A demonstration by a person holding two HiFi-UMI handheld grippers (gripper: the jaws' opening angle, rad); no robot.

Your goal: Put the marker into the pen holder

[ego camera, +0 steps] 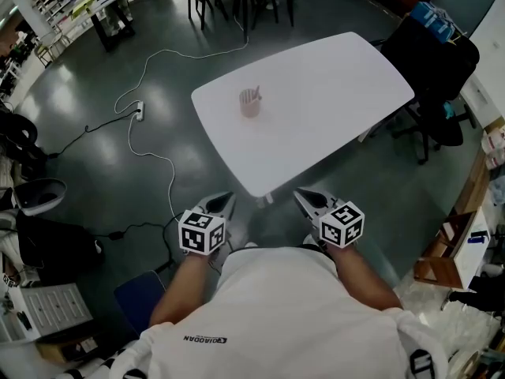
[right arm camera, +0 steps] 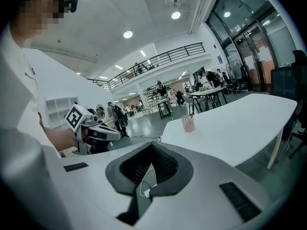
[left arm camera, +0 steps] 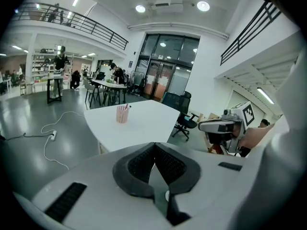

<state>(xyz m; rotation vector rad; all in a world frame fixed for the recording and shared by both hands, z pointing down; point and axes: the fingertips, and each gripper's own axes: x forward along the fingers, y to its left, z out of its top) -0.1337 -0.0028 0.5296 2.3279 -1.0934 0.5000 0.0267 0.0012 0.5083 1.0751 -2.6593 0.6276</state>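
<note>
Your marker [left arm camera: 126, 107] looks to be standing in the holder [ego camera: 250, 103], which sits on the bench [ego camera: 331, 93] toward its left end, so the job itself seems done. Your left gripper [left arm camera: 154, 144] and right gripper [right arm camera: 152, 144] both have their jaws pressed together with nothing between them, held side by side off the bench's near edge, well apart from the holder. Nothing appears left to do, though the marker is too small to be certain.

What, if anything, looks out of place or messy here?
Nothing spilled or broken. The pink pen holder stands upright on the white table. The one untidy thing is a white cable snaking loose across the floor beside it.
</note>
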